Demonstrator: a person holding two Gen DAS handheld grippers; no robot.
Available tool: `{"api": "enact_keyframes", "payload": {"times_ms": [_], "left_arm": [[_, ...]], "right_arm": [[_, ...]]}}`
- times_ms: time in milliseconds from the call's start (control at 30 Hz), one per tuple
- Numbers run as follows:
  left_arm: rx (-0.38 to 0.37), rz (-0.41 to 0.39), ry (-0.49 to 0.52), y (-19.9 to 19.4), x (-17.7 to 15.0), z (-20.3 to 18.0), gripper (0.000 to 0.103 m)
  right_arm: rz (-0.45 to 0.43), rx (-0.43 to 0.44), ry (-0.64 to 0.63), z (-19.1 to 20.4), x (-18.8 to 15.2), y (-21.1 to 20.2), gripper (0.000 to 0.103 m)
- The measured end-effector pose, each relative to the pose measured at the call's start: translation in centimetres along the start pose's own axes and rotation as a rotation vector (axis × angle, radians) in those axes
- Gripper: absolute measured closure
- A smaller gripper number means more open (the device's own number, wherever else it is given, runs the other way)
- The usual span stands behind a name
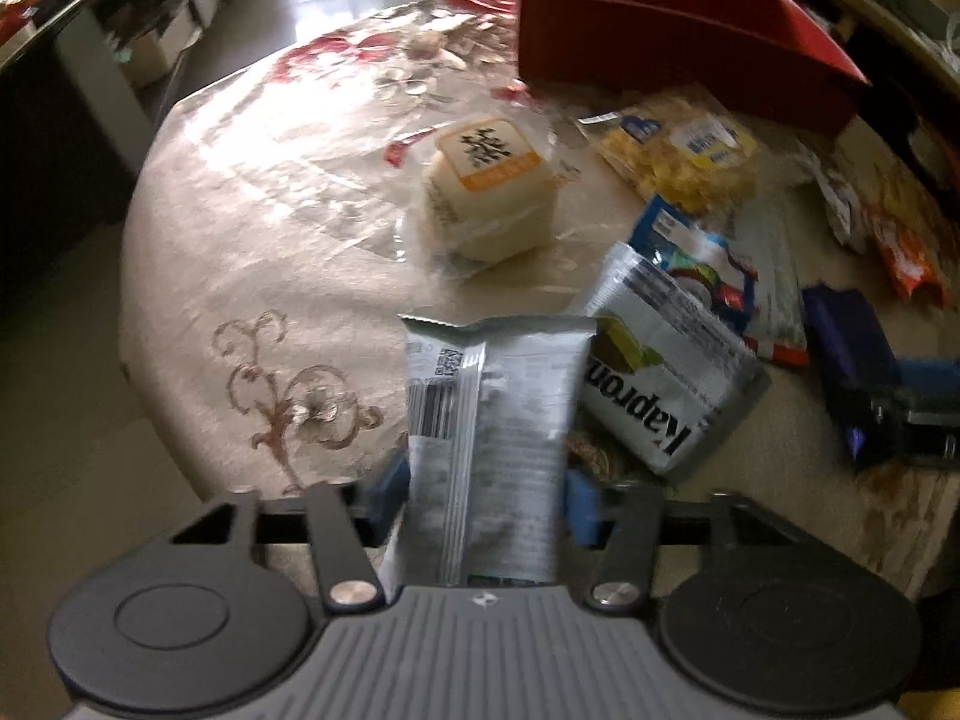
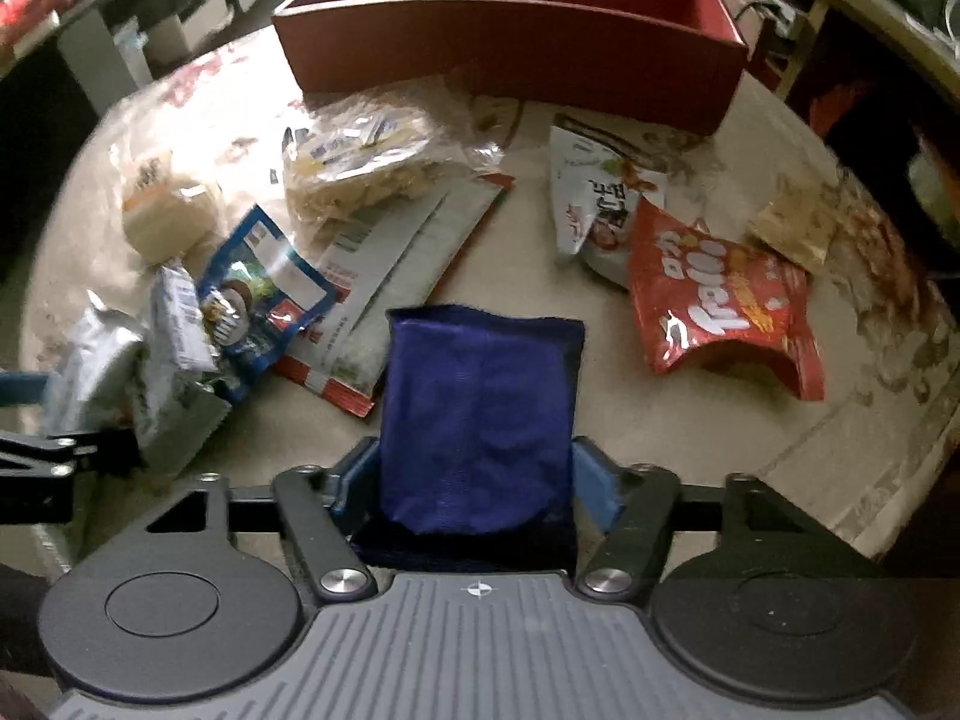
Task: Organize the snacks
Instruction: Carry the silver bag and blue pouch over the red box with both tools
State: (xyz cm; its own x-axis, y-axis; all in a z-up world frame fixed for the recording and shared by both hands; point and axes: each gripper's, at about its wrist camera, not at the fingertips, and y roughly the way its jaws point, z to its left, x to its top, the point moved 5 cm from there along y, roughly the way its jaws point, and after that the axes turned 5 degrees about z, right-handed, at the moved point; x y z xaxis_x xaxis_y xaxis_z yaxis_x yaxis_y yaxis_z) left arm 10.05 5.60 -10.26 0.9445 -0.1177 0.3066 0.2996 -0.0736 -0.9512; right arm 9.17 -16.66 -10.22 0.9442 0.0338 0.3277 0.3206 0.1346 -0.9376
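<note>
Between the left gripper's (image 1: 486, 501) fingers — a silver barcoded packet (image 1: 492, 438); the right gripper (image 2: 474, 480) clamps a plain blue pouch (image 2: 477, 414).

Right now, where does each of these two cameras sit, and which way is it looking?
Left wrist: on the left gripper, looking along its fingers at a silver packet it grips, table beyond.
Right wrist: on the right gripper, gripping a blue packet, facing the red box.
Shared: red box, blue packet, silver packet.
</note>
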Motion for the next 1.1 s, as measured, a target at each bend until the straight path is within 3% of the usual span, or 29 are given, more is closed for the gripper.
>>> {"api": "enact_keyframes", "payload": {"times_ms": [233,533,967,1100], "left_arm": [[-0.021,-0.016,-0.048,-0.7,0.1,0.0,0.055],[-0.089,-0.110,-0.085,-3.7,1.4,-0.8,0.056],[-0.180,-0.236,-0.023,-7.7,5.6,-4.9,0.056],[-0.167,-0.258,-0.019,-7.9,7.0,-5.4,0.056]], "right_arm": [[-0.048,-0.004,-0.056,0.8,-0.7,-1.9,0.033],[-0.136,0.001,-0.062,0.9,0.1,-4.1,0.034],[-0.243,-0.101,-0.056,0.8,1.9,-8.5,0.034],[-0.290,-0.114,-0.068,1.4,3.4,-9.3,0.034]]}}
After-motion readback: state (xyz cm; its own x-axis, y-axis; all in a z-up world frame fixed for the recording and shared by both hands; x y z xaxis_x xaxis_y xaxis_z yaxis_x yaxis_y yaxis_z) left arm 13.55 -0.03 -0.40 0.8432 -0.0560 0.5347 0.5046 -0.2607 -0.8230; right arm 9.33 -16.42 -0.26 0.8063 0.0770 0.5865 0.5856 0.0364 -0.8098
